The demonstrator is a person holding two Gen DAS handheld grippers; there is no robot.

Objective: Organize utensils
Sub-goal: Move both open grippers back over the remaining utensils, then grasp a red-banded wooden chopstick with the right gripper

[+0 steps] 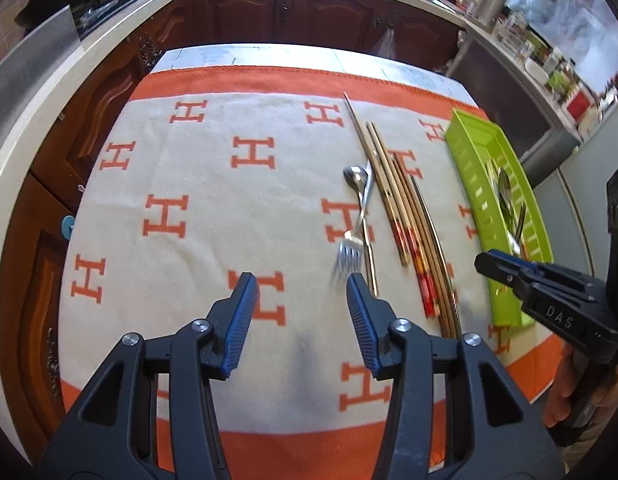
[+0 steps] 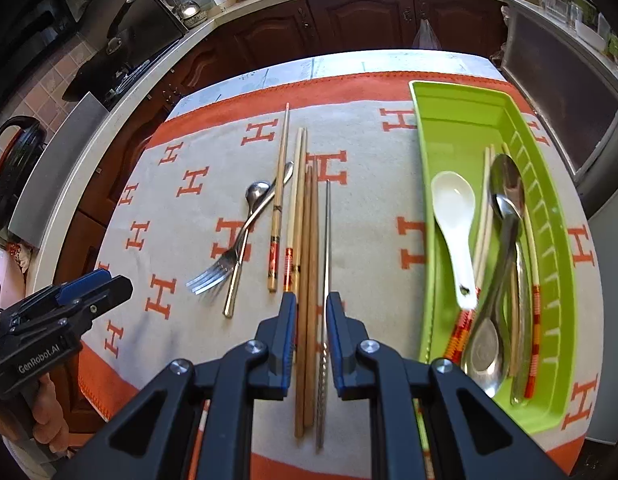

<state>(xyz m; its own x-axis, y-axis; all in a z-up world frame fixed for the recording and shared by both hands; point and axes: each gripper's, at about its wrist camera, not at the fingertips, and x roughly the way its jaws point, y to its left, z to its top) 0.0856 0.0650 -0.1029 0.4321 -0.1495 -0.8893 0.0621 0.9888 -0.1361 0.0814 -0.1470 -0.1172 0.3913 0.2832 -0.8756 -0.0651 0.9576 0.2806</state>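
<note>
On the orange-and-cream cloth (image 1: 213, 184) a fork (image 1: 347, 256) lies crossed with a small metal spoon (image 1: 357, 178); both also show as the fork (image 2: 213, 274) and spoon (image 2: 256, 192). Right of them lie several chopsticks (image 1: 393, 208), wooden and one metal (image 2: 328, 240). My left gripper (image 1: 300, 284) is open and empty, its right fingertip just below the fork's tines. My right gripper (image 2: 312, 304) hovers over the chopsticks' near ends, jaws a narrow gap apart, gripping nothing. The green tray (image 2: 441, 120) holds a white ceramic spoon (image 2: 455, 220), metal spoons (image 2: 507, 188) and patterned chopsticks (image 2: 535, 312).
The cloth covers a small table with dark wooden cabinets (image 1: 245, 12) and a pale countertop (image 1: 121, 36) curving round its left and far sides. A grey appliance (image 2: 565, 92) stands beyond the tray. The other gripper (image 2: 97, 284), (image 1: 493, 264) shows at each view's edge, a hand (image 2: 49, 412) below it.
</note>
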